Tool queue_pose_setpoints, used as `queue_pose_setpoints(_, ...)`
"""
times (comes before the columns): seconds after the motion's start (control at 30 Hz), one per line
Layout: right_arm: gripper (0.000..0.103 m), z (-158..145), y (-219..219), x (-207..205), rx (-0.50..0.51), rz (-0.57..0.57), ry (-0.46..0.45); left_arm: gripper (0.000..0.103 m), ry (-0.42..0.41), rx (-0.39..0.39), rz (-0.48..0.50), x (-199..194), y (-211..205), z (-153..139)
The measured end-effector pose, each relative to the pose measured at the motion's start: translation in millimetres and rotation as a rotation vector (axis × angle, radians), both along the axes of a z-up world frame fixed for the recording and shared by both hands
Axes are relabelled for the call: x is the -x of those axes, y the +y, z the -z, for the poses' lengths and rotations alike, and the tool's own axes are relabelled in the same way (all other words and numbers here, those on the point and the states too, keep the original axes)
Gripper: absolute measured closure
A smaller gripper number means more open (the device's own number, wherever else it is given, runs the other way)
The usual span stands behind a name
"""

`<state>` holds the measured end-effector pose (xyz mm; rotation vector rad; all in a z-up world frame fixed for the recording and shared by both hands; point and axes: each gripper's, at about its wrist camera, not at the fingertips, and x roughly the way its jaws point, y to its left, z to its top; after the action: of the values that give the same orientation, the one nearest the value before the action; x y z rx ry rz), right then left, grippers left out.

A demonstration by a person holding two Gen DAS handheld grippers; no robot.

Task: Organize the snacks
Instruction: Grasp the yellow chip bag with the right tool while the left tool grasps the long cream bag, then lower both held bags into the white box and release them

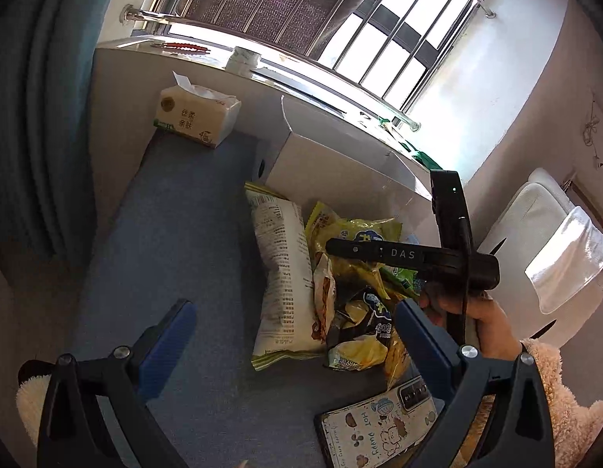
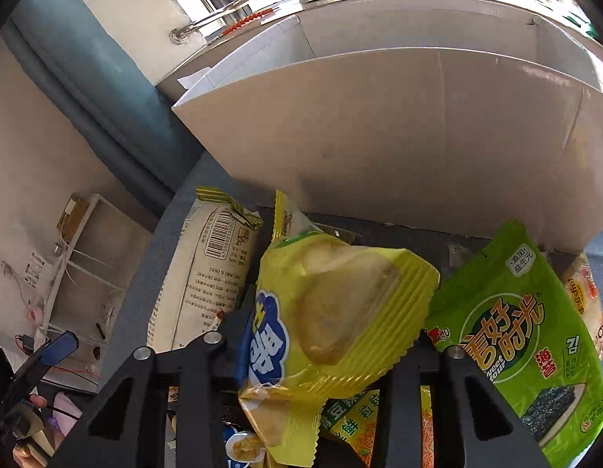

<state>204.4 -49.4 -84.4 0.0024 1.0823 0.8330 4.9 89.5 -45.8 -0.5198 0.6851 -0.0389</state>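
The right gripper (image 2: 321,345) is squeezed tight on a yellow snack packet (image 2: 332,312), puffy with crinkled ends. It lies slanted over the snack pile, just before the white box (image 2: 399,136). The left gripper (image 1: 293,335) is wide apart, holding nothing.

Glossy plastic yellow snack bag (image 2: 332,312); matt white cardboard box (image 2: 399,136); woven blue tablecloth (image 1: 176,234).

Your two wrist cameras look down toward the white box (image 1: 340,163).
Left view stands farther back from it; right view is close under its wall (image 2: 399,148); both share the snack pile (image 1: 340,292).
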Motion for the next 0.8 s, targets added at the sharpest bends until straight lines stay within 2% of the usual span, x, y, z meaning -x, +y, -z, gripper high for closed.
queue_pose_setpoints(0.2, 0.066, -35, -23, 10, -0.074, 0.060, -0.128, 0.000, 0.024, 0.025, -0.003, -10, 7, 6)
queue_pose_setpoints(0.37, 0.066, -82, -58, 27, -0.157, 0.126, -0.255, 0.000, 0.059, -0.004, 0.015, -36, 11, 4)
queue_pose_setpoints(0.5, 0.066, -105, -88, 52, -0.212, 0.143, -0.307, 0.000, 0.133, -0.055, 0.035, -75, 8, 6)
queue_pose_setpoints(0.6, 0.066, -110, -107, 74, -0.252, 0.150, -0.334, 0.000, 0.213, -0.129, 0.057, -113, 1, 16)
queue_pose_setpoints(0.73, 0.066, -102, -125, 95, -0.270, 0.184, -0.325, 0.001, 0.311, -0.104, 0.049, -148, 3, 38)
queue_pose_setpoints(0.8, 0.066, -95, -136, 103, -0.275, 0.208, -0.315, 0.005, 0.351, -0.115, 0.063, -159, 0, 49)
